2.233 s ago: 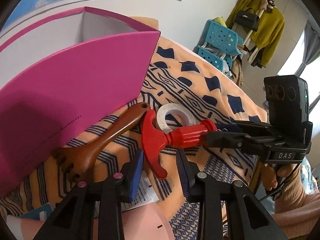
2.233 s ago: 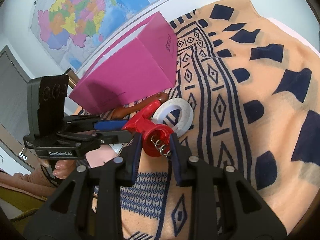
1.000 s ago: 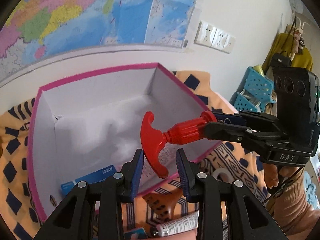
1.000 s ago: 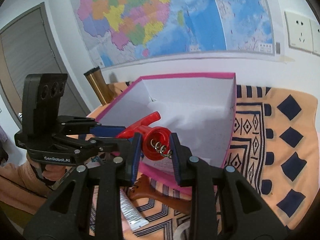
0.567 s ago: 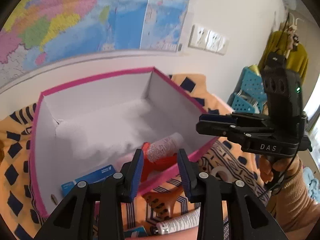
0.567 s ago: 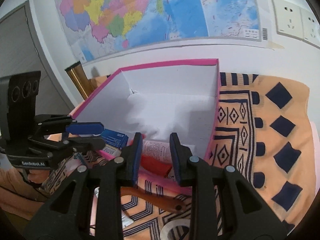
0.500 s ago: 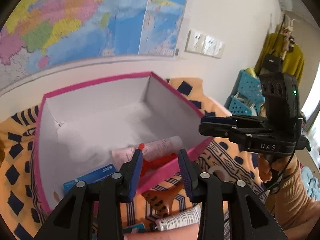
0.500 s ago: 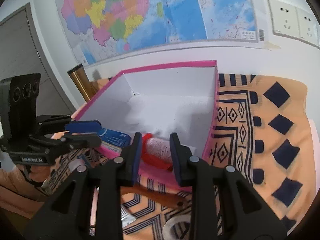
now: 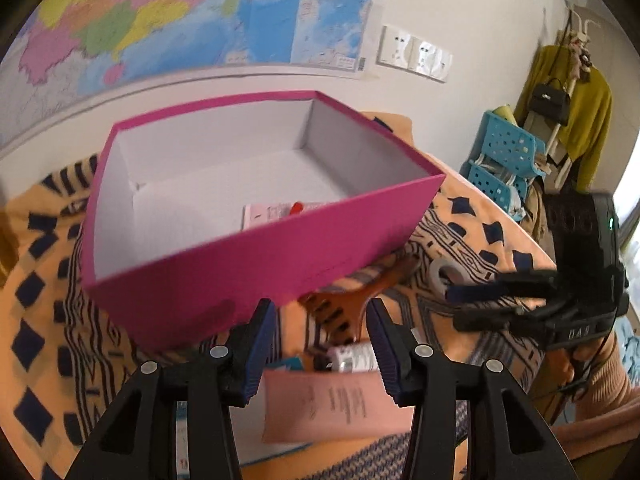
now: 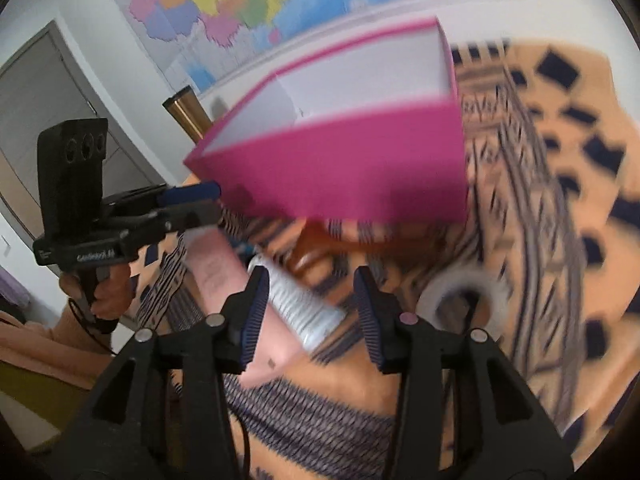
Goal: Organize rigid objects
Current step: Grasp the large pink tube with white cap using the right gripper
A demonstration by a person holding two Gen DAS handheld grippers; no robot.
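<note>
A pink box (image 9: pixel 256 256) with a white inside stands on the patterned cloth; it also shows in the right wrist view (image 10: pixel 344 168). Inside lie a pink tube (image 9: pixel 272 213) and the red corkscrew, only its tip (image 9: pixel 297 207) showing. My left gripper (image 9: pixel 320 340) is open and empty, low in front of the box. My right gripper (image 10: pixel 308 312) is open and empty above a pink tube with a ribbed white cap (image 10: pixel 296 308). A brown wooden comb (image 9: pixel 352 300) and a white tape roll (image 9: pixel 448 276) lie in front of the box.
The pink tube (image 9: pixel 332 404) lies under my left gripper, beside a small blue pack (image 9: pixel 292 364). The tape roll (image 10: pixel 464 300) is right of my right gripper. A wall map, sockets, blue baskets (image 9: pixel 504 160) and a brass post (image 10: pixel 188 116) surround the table.
The red corkscrew was carried over the box and released inside it. Both grippers opened, then drew back and down to the items in front of the box.
</note>
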